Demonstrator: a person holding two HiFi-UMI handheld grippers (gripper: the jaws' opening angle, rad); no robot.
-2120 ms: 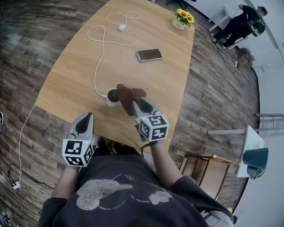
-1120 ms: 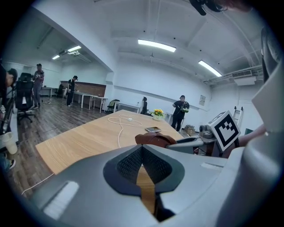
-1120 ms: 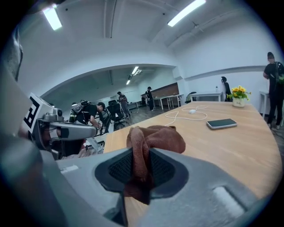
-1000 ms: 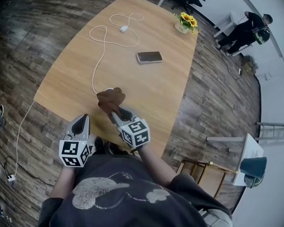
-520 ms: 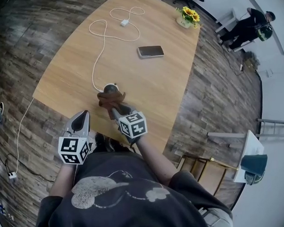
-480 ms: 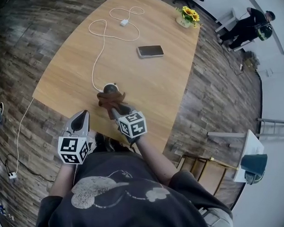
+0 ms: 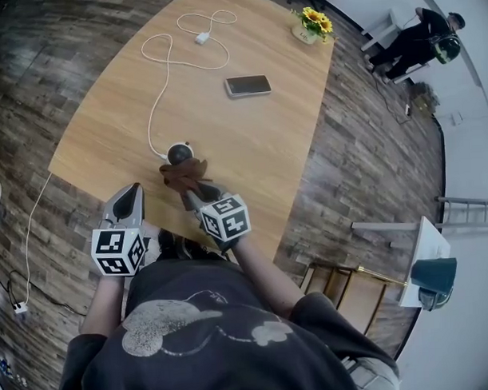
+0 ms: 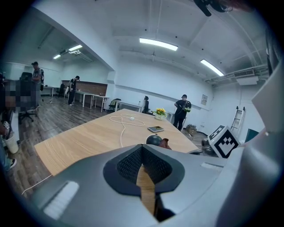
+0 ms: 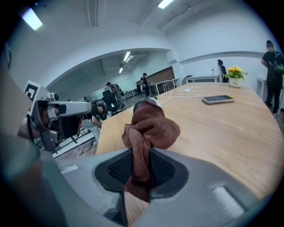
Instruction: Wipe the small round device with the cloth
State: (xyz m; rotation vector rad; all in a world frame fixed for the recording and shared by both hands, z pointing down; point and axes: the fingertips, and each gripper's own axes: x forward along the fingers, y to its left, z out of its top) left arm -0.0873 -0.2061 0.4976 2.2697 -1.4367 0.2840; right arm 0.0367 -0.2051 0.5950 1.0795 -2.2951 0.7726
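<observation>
Jaws of the right gripper (image 9: 141, 166) clamp the brown cloth (image 9: 151, 126), wad bunched ahead as a wiping pad. It overlaps the near side of the small round device (image 7: 177, 153) by the worktop's (image 7: 250, 142) near left edge. Left gripper (image 8: 143, 164): jaws closed, empty, parked left, clear of the wiping.

Bright, even light comes from ceiling strip lights (image 8: 158, 44), and shadows on the table (image 7: 258, 142) are faint. Every view bows at its edges, and both gripper views darken at the corners. The cloth (image 9: 151, 128) is sharp; the near foreground below it is soft.
</observation>
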